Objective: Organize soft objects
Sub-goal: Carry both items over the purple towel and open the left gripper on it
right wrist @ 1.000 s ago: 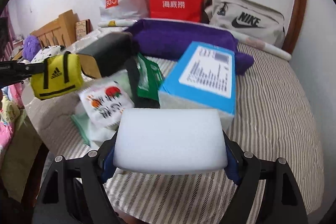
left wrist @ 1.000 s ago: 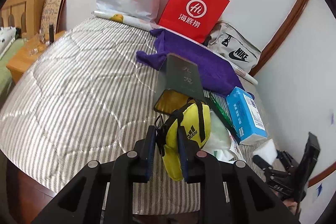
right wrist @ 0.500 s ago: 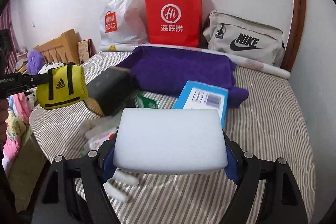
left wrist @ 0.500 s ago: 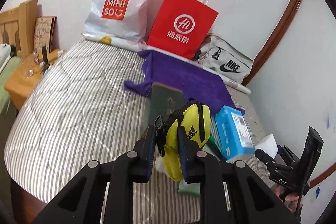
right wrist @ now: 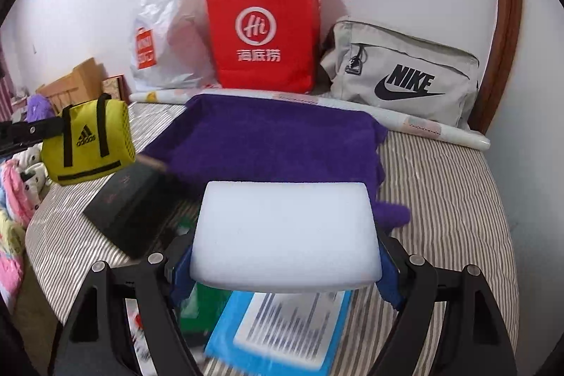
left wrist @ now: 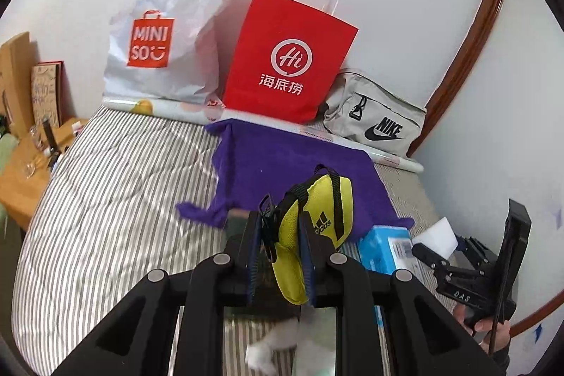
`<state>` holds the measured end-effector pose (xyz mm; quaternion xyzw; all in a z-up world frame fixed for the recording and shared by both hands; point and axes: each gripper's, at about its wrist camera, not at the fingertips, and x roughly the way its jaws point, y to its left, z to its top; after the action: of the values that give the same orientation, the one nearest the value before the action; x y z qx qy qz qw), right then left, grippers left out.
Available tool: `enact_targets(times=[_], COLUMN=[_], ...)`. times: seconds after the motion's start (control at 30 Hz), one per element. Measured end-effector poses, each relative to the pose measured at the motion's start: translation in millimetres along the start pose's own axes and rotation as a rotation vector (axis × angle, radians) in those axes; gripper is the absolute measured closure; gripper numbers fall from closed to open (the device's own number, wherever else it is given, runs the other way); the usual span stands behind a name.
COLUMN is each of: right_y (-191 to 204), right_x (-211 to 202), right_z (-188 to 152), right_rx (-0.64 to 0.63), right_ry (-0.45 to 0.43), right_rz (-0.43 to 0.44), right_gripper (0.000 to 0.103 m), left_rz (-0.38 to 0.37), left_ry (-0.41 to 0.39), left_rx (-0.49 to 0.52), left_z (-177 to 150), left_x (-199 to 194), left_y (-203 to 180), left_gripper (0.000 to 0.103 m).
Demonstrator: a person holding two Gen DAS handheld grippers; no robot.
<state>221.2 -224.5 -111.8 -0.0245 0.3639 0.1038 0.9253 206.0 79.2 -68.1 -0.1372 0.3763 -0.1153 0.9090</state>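
Observation:
My left gripper (left wrist: 280, 249) is shut on a yellow Adidas pouch (left wrist: 317, 217) and holds it in the air above the striped bed (left wrist: 116, 199); the pouch also shows at the left of the right wrist view (right wrist: 90, 140). My right gripper (right wrist: 283, 265) is shut on a white foam sponge (right wrist: 285, 235), also seen at the right of the left wrist view (left wrist: 435, 235). A purple towel (right wrist: 275, 143) lies spread on the bed ahead of both grippers.
A red paper bag (left wrist: 289, 66), a white Miniso bag (left wrist: 165, 34) and a grey Nike bag (right wrist: 405, 76) stand against the wall. A dark box (right wrist: 130, 203), a blue box (right wrist: 282, 330) and green packets lie near. A wooden nightstand (left wrist: 31, 164) is left.
Both grippers have risen and moved back from the bed with their loads. The boxes and packets now sit lower in both views, and the bags at the wall look nearer.

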Motion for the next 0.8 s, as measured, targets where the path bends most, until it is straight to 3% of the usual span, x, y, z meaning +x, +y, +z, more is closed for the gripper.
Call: enact_targets(times=[0.5,0.8], right_y=[-40,-53], right_x=[81,147], right_z=[60,80], right_rx=[-0.026,-0.074], right_ry=[0.054,0.154], right_rz=[-0.041,-0.034], right_gripper=[0.022,0.022], left_rz=[-0.006,0.017], left_ry=[0.095,0.175], left_rx=[-0.041,-0.112], left_z=[63,79], left_x=[122,184], left_y=[9,39], left_gripper=[0.083,0.083])
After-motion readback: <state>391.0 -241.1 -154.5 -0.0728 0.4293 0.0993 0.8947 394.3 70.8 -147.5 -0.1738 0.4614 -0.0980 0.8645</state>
